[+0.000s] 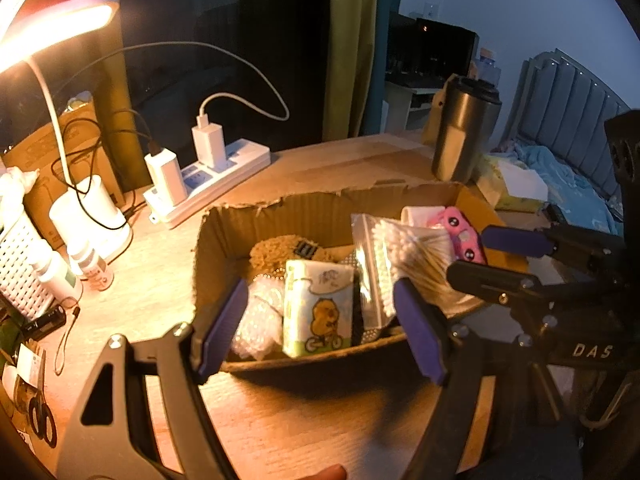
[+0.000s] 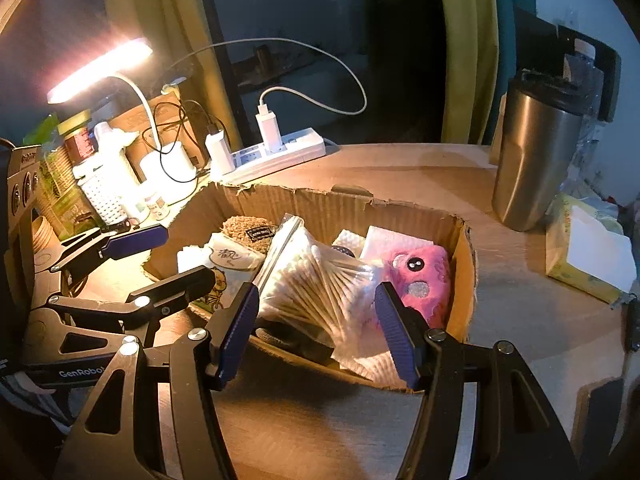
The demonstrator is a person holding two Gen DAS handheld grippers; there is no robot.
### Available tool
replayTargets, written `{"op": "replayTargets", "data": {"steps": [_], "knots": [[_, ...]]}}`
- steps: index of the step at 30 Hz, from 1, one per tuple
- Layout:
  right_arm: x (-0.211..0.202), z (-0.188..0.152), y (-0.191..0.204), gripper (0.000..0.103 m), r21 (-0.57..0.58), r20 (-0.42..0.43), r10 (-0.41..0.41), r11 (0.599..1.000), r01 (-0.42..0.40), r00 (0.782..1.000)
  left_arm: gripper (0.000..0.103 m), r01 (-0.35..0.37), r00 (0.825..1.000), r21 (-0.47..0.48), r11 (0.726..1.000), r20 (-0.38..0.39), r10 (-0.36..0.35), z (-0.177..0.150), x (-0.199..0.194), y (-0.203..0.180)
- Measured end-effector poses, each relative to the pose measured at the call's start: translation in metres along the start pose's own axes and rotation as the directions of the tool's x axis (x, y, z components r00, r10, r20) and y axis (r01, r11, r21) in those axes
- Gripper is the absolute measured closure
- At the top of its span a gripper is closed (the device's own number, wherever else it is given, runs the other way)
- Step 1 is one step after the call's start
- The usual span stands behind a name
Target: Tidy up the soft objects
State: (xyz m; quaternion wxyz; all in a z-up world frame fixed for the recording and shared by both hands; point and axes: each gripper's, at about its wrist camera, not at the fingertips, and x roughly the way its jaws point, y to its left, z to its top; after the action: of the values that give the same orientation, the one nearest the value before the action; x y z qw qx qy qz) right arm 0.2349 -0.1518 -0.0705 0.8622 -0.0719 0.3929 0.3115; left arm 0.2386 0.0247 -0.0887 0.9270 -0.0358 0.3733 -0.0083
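Note:
A torn-rimmed cardboard box point(image 1: 320, 208) point(image 2: 340, 208) sits on the wooden desk and holds soft items. Among them are a tissue pack point(image 1: 318, 308) point(image 2: 230, 260) printed with a cartoon bear, a clear bag of cotton swabs point(image 1: 400, 256) point(image 2: 312, 268) and a pink plush point(image 1: 460, 236) point(image 2: 420, 276). A brown fluffy piece point(image 1: 276, 252) point(image 2: 244, 232) and bubble wrap point(image 1: 260, 312) lie there too. My left gripper point(image 1: 320, 292) point(image 2: 186, 254) hangs open over the box's near-left side, above the tissue pack. My right gripper point(image 2: 316, 292) point(image 1: 496, 258) hangs open above the swab bag. Neither holds anything.
A power strip point(image 1: 216, 184) point(image 2: 280, 156) with chargers and cables lies behind the box, under a lit desk lamp point(image 1: 52, 28) point(image 2: 100, 70). A steel tumbler point(image 1: 464, 132) point(image 2: 536, 160) and a yellow tissue box point(image 2: 588, 256) stand at the right. Bottles, a white basket and scissors point(image 1: 40, 416) crowd the left.

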Motion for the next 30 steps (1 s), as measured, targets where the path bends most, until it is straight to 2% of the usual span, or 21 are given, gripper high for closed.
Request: {"op": "replayTargets", "data": {"steps": [17,30], "knots": [[-0.042,-0.012,0.015,0.039,-0.016,0.051,-0.029,0.999,0.030,0.998,0.027,-0.009,0.998,0.007,1.000,0.060,0.009,-0.009,-0.044,-0.003],[-0.078,-0.020,0.038,0.039,-0.049,0.104,-0.047,0.997,0.052,0.993,0.027,-0.006,0.991,0.018,1.000,0.136,0.004,-0.017,-0.089,-0.006]]}}
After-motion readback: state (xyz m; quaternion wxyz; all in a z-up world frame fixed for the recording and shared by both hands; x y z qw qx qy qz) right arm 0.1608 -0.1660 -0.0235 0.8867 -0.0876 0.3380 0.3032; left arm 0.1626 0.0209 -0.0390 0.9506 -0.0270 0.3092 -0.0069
